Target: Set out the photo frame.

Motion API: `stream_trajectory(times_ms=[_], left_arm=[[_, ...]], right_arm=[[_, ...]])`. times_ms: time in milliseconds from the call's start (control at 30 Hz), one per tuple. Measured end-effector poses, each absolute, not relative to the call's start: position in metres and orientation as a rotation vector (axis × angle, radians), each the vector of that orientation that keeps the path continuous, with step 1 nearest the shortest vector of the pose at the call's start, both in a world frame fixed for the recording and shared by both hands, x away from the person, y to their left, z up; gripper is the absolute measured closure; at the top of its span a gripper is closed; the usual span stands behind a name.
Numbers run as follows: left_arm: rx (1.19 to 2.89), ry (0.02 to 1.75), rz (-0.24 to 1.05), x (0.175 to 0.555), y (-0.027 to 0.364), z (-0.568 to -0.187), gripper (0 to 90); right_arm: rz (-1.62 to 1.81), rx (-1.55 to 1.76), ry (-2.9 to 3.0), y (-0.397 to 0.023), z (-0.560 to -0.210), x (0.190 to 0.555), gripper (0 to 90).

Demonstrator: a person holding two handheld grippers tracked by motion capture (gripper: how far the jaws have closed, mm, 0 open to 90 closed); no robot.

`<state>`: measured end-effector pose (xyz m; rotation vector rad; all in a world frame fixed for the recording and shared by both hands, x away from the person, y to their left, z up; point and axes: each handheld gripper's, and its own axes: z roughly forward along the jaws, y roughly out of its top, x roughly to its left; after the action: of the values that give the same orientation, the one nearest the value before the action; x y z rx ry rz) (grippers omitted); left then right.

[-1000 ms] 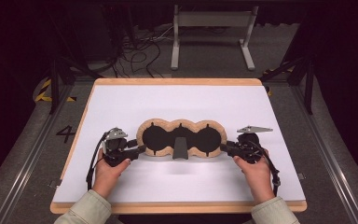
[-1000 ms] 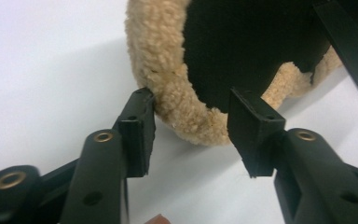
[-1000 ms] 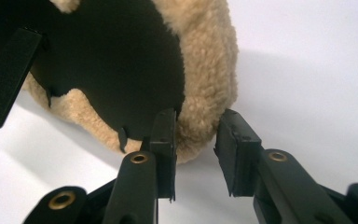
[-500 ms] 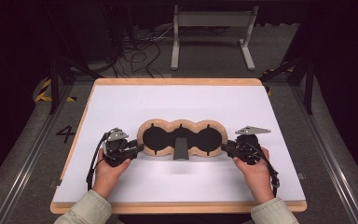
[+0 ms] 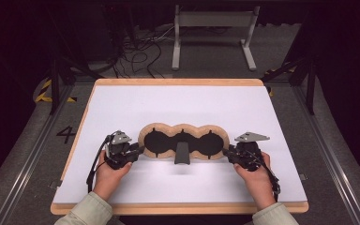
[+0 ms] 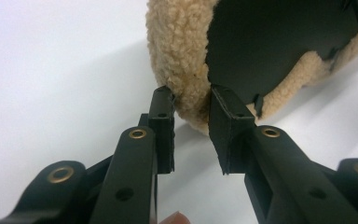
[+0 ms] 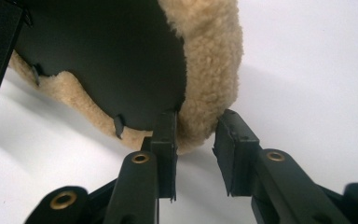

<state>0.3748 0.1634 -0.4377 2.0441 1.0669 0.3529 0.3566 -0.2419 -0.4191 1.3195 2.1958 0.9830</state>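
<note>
Near desk (image 5: 122,101) front edge: fleece-rimmed black item (image 5: 183,142). Left tongs (image 6: 191,105) just closing on rim, right tongs (image 7: 196,123) pinching opp. end. Risk: thin fleece bite slips w/ uneven lift.

We see a white table top (image 5: 178,108) edged in pale wood, brightly lit while the room around it stays dark; it stands on a grey floor (image 5: 23,178), where a painted number 4 (image 5: 66,134) and yellow-black hazard tape (image 5: 47,91) lie to the left, and metal rails (image 5: 21,161) run along both sides. Beyond the far edge, a grey metal frame (image 5: 213,28) stands on two legs; a tangle of black cables (image 5: 136,51) sprawls beside it, and dark stand legs (image 5: 304,70) rise at the right.
</note>
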Motion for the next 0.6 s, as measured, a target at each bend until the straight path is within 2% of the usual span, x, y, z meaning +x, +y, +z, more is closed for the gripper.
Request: stream_trajectory(times_ms=[500, 600], left_arm=[[2.127, 1.055, 0.355, 0.357, 0.161, -0.435, 71.9], [2.134, 1.053, 0.344, 0.356, 0.162, -0.435, 74.3]], right_arm=[[0.992, 1.267, 2.238, -0.245, -0.416, 0.337, 70.9], [0.985, 1.245, 2.252, -0.245, -0.416, 0.334, 70.9]])
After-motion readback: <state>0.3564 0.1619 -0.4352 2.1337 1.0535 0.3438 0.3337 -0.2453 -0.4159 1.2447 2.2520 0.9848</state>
